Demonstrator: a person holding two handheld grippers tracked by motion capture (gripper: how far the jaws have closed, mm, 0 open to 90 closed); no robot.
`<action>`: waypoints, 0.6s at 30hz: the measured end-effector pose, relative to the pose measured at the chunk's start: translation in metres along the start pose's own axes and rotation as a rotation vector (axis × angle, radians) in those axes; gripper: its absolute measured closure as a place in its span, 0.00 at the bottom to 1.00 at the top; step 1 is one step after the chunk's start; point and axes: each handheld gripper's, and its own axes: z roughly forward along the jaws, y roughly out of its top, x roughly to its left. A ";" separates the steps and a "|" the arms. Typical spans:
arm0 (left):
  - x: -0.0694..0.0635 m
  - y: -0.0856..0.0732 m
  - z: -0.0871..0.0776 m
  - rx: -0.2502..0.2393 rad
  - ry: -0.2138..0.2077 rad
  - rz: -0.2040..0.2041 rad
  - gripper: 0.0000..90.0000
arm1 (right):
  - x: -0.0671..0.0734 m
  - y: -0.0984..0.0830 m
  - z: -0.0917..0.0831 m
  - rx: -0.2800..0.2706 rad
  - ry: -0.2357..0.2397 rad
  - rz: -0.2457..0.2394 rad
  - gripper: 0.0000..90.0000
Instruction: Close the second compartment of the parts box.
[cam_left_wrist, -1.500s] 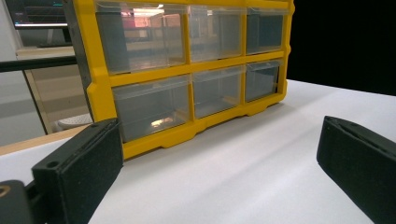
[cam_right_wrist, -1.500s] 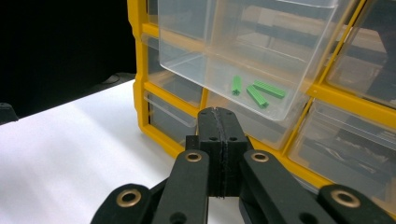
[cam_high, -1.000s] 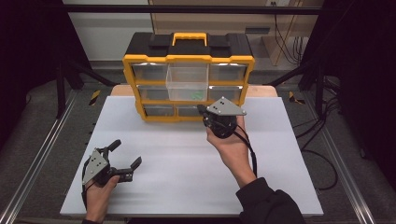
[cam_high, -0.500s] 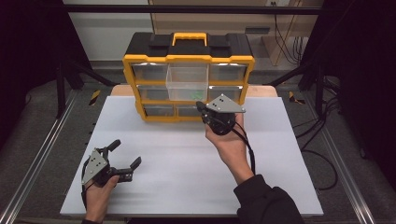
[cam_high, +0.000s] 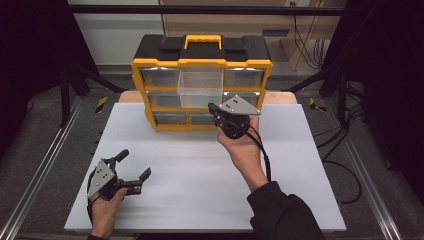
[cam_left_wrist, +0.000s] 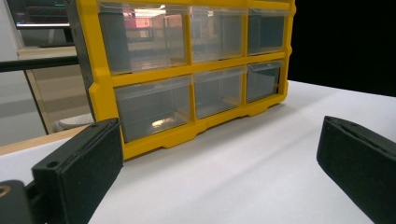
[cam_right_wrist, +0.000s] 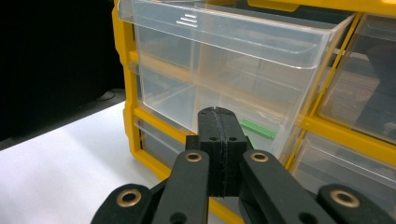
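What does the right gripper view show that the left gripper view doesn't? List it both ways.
Right gripper view: the right gripper, jaws shut, close before a pulled-out clear drawer, with a green part beyond it. Left gripper view: the left gripper, jaws wide open, nothing between them. Shared: the yellow organizer and the white table.

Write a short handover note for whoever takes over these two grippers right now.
Right gripper: shut, nothing held, tips just in front of the pulled-out clear drawer in the yellow organizer.
Left gripper: open, empty, resting low over the white table, apart from the cabinet.
Done: the top middle drawer sticks out; a green piece shows through the clear plastic there.
Left: probably pushing the drawer in with the shut tips; the other drawers look closed.
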 end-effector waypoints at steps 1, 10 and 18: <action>0.000 0.000 0.000 0.000 0.000 0.000 0.00 | 0.000 0.000 0.000 0.001 0.001 0.002 1.00; 0.000 0.000 0.000 0.000 0.000 0.000 0.00 | -0.001 0.004 0.006 -0.004 -0.001 0.006 1.00; 0.000 0.000 0.000 0.000 0.001 -0.002 0.00 | -0.002 0.007 0.011 -0.010 0.002 0.023 1.00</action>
